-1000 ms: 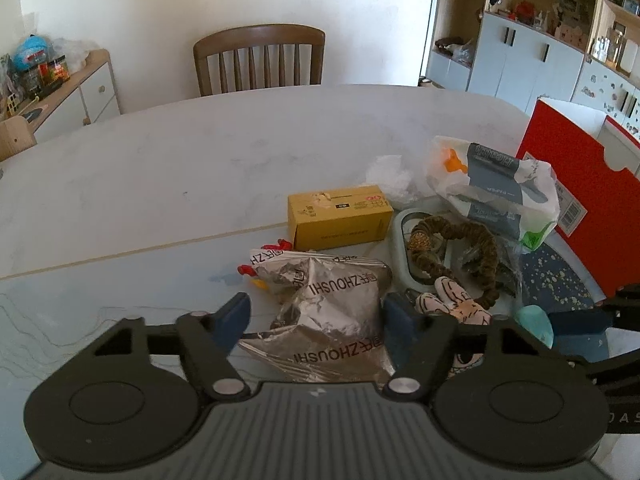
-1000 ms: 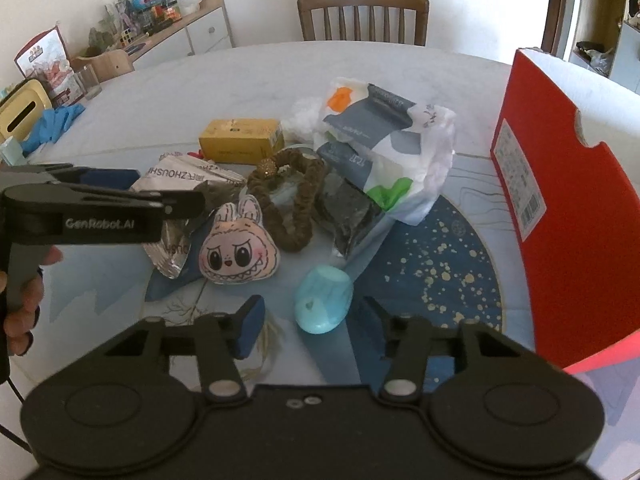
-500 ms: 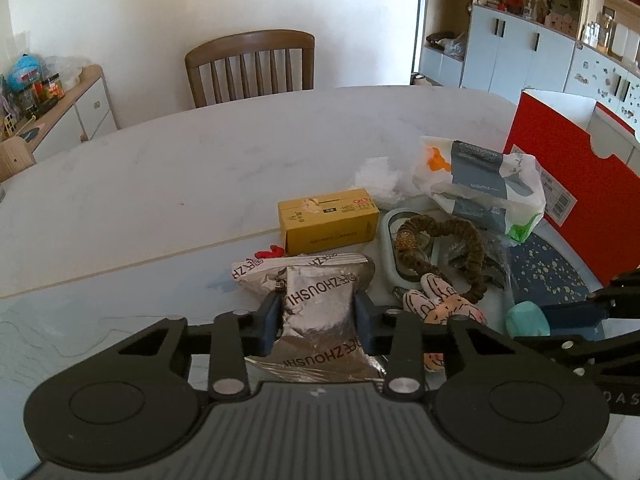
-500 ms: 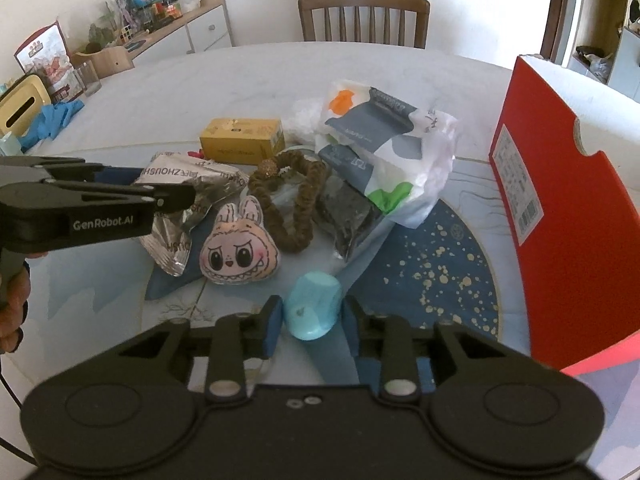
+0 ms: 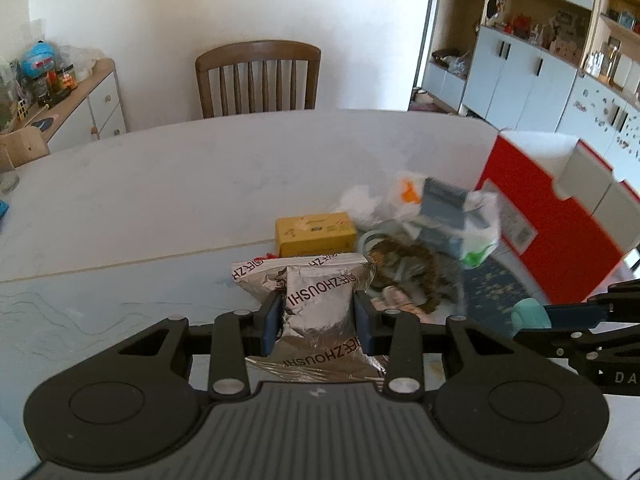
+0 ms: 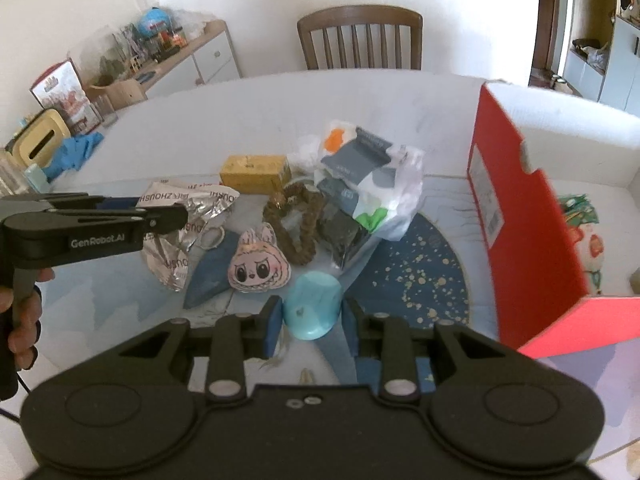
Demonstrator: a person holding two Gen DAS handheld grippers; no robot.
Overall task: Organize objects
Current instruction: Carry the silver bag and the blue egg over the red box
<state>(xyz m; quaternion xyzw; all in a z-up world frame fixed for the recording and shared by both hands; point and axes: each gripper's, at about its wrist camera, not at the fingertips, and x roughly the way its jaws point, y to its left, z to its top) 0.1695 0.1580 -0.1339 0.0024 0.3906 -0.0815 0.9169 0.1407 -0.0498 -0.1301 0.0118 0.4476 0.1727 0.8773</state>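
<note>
In the left wrist view my left gripper is shut on a silver foil snack bag and holds it above the table. A second silver bag lies just behind it. My right gripper is shut on a light blue rounded object, raised over the blue speckled mat. The right wrist view also has the left gripper at the left, with the crumpled silver bag hanging from it. A red open box stands on the right.
On the table lie a yellow box, a brown plush ring, a pink plush face toy and a white plastic bag of grey packs. A wooden chair stands behind the table. A hand grips the left tool's handle.
Both grippers went from open to shut, the left on the silver bag and the right on the light blue object. Both then rose with their loads.
</note>
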